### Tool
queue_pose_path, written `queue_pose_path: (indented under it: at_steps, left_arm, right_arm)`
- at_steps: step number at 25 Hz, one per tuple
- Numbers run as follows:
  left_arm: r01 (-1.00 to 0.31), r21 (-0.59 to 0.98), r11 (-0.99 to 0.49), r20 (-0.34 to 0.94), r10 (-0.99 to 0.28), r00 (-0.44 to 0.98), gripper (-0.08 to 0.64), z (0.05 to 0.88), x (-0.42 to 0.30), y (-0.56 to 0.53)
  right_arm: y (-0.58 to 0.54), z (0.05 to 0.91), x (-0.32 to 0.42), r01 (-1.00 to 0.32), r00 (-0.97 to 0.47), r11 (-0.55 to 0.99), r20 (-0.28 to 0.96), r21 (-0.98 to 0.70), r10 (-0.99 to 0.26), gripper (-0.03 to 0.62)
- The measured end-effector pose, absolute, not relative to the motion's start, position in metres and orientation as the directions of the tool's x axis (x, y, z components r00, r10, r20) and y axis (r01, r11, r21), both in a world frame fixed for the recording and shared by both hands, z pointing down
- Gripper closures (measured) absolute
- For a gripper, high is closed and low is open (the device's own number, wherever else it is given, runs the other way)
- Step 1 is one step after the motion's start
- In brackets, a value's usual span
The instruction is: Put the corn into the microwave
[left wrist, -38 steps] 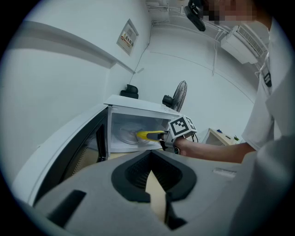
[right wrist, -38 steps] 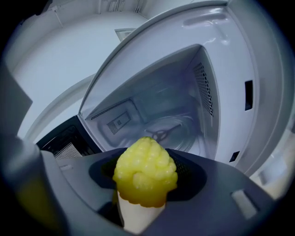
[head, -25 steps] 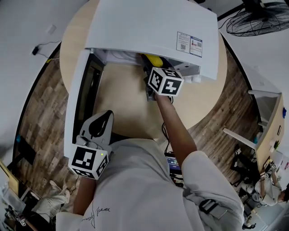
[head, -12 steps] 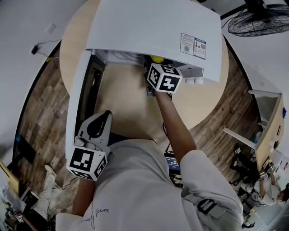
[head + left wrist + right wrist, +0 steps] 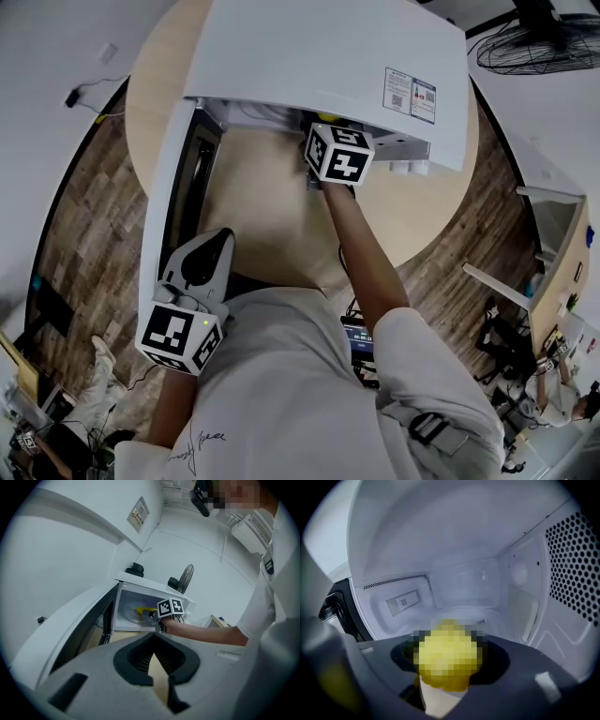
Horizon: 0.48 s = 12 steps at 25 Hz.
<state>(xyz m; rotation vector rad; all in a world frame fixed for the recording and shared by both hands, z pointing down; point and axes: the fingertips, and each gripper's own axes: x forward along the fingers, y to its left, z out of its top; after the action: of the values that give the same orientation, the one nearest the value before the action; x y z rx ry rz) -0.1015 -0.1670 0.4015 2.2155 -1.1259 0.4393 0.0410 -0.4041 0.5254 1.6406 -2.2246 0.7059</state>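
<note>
The corn is sitting between the jaws of the right gripper, which are clamping it from both sides, with the cob's end facing that gripper's camera. Gripper and corn are reaching inside the white microwave, over its glass turntable — whether the cob is touching the glass I cannot tell. The microwave door is hanging wide open on the person's left, and the oven is standing on a round wooden table. The left gripper is hovering back near the person's body — its jaws are pressing together with nothing between them.
</note>
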Motion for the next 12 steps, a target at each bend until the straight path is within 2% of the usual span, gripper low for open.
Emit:
queue_pose_path:
  at_steps: [12]
  left_arm:
    - [-0.8,0.416,-0.432,0.51,-0.618,0.599,0.565,0.397,-0.097,-0.171]
  right_arm:
    - [-0.417,0.534,0.039,-0.964,-0.263,0.242,0.524,-0.11,-0.81,0.331]
